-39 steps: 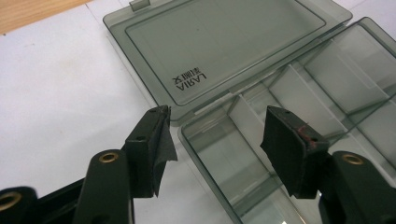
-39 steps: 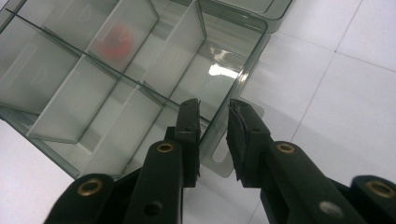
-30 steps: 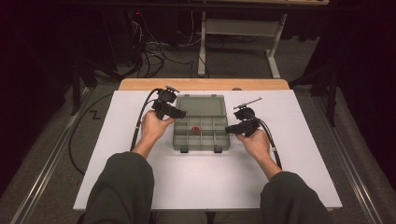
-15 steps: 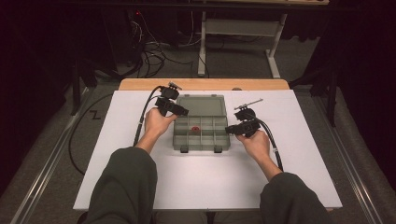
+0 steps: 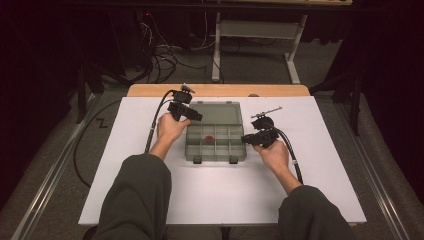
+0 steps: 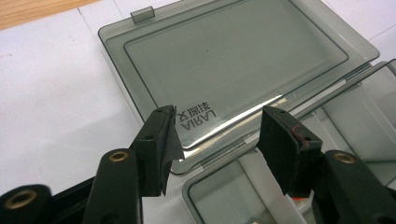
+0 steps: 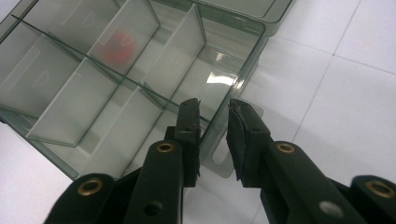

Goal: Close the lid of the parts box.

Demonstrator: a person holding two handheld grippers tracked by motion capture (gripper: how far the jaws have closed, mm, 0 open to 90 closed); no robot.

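A grey see-through compartment box (image 5: 190,150) lies open on the white table, its lid (image 5: 217,112) flat behind it. A small red thing (image 5: 209,138) sits in one middle compartment, also seen as a red blur (image 7: 119,46). My left gripper (image 5: 196,116) hovers at the box's left back corner. Its jaws stand open (image 6: 219,135) over the near corner of the lid (image 6: 233,60), beside the hinge. My right gripper (image 5: 245,139) is at the box's right side. There its jaws (image 7: 214,116) are shut on the side wall (image 7: 243,65), one jaw inside and one outside.
The white tabletop (image 5: 225,200) has free room in front of and beside the box. A wooden strip (image 5: 220,90) runs along its far edge. Beyond it are loose cables (image 5: 165,55) and a metal frame (image 5: 250,30) on the floor.
My left gripper has shifted a little toward the far side, from the box's left edge to the lid's corner. The right gripper and the box have stayed put.
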